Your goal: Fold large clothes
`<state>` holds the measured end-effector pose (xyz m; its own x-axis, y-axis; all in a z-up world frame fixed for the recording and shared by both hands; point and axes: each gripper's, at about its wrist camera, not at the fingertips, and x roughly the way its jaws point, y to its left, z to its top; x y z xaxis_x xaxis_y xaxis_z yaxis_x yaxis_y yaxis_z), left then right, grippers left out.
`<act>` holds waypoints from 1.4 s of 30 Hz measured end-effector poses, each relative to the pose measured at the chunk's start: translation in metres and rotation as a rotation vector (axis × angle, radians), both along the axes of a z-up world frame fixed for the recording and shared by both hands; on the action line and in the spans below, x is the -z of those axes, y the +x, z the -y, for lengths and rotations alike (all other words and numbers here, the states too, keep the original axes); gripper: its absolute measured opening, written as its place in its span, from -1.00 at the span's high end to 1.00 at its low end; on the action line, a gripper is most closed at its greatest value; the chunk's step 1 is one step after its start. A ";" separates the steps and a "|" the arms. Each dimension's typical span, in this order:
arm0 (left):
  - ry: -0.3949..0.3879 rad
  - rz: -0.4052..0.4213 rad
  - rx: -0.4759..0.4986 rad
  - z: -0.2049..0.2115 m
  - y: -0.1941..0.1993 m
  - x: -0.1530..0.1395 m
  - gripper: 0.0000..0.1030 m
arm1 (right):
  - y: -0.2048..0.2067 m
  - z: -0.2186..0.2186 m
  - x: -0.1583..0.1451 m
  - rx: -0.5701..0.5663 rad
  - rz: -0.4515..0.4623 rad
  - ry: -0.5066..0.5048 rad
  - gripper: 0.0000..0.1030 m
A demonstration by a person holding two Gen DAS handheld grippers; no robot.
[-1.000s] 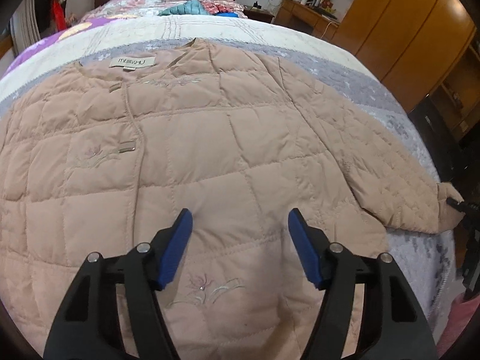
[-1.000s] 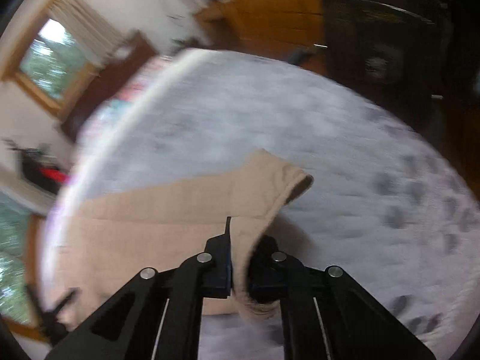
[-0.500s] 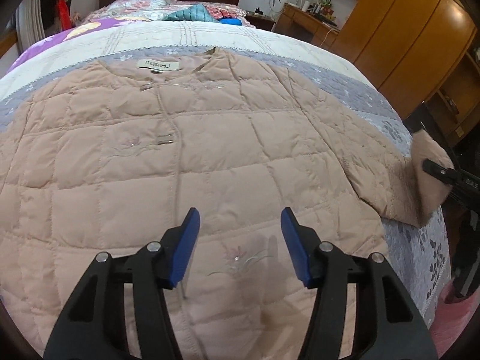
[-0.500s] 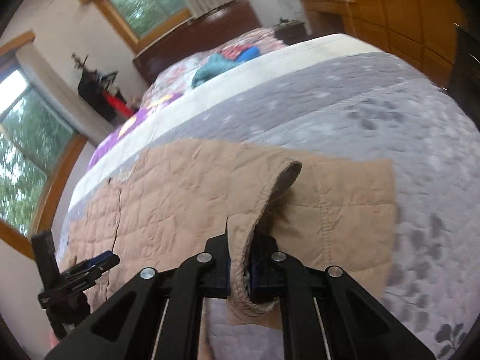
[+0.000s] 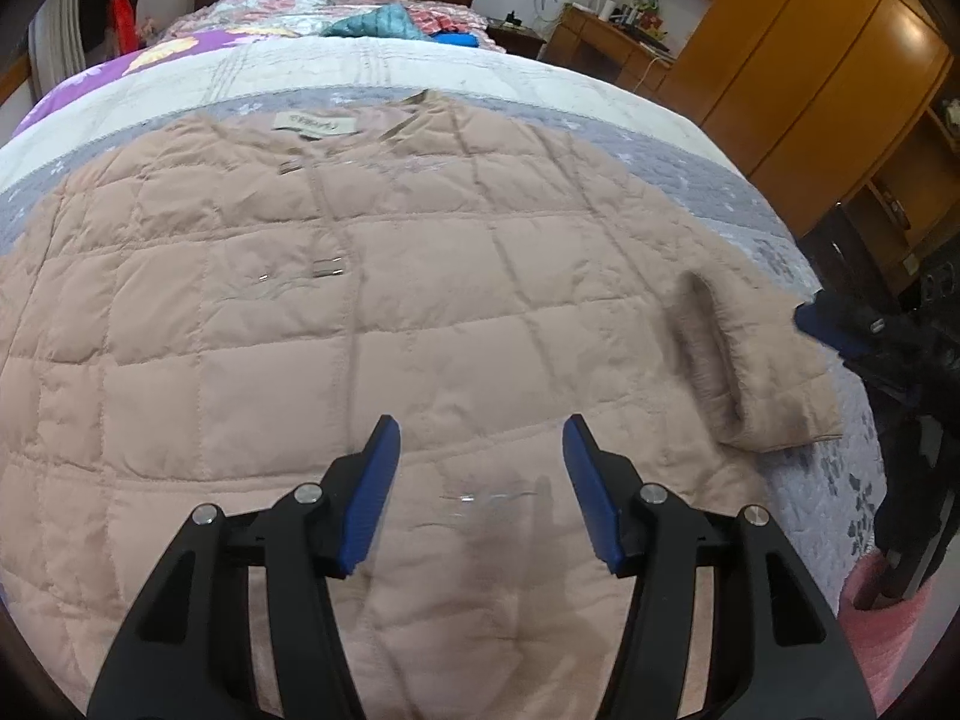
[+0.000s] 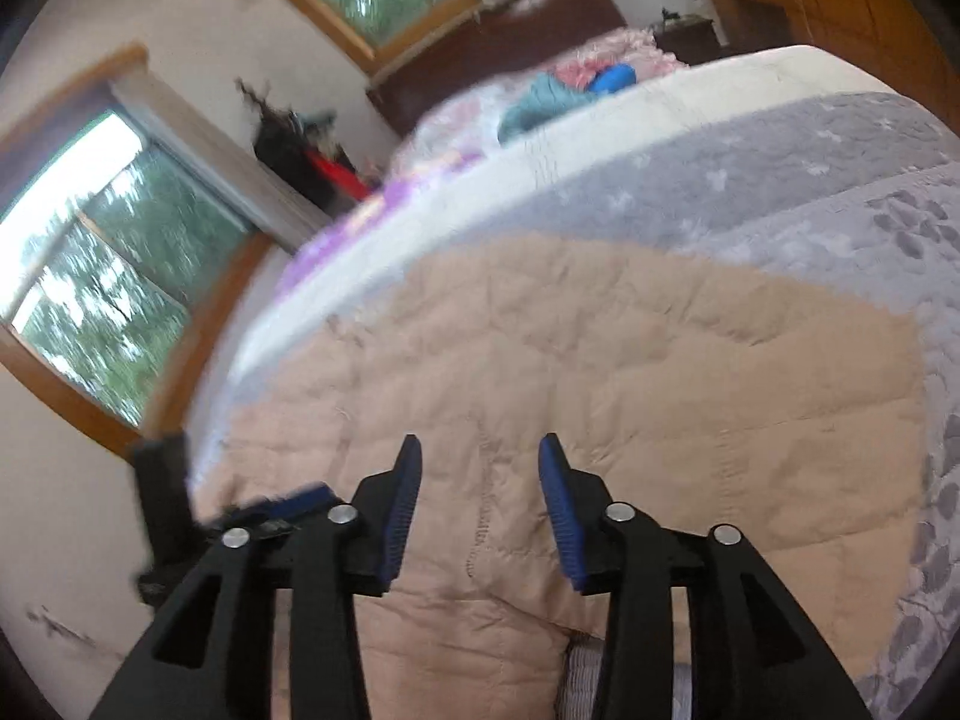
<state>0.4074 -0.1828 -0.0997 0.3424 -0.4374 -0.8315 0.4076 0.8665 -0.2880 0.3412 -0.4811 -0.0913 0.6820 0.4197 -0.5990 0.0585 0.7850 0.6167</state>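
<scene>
One quilted pink jacket [image 5: 420, 312] flat on bed [image 5: 690, 138], one sleeve [image 5: 750, 360] folded inward, two tools: left tool [image 5: 480, 480] half-wide above hem, right tool [image 6: 480, 504] just opening, empty, over the sleeve.

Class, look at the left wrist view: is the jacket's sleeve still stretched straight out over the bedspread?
No: the sleeve is folded back, its cuff lying on the jacket.

Daylight from windows [image 6: 114, 276]; right view motion-blurred, perhaps; fisheye edges bent.
</scene>
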 end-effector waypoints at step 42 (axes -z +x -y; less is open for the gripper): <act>-0.102 0.139 -0.231 -0.092 0.014 -0.067 0.96 | 0.011 0.005 0.046 0.026 -0.153 -0.037 0.16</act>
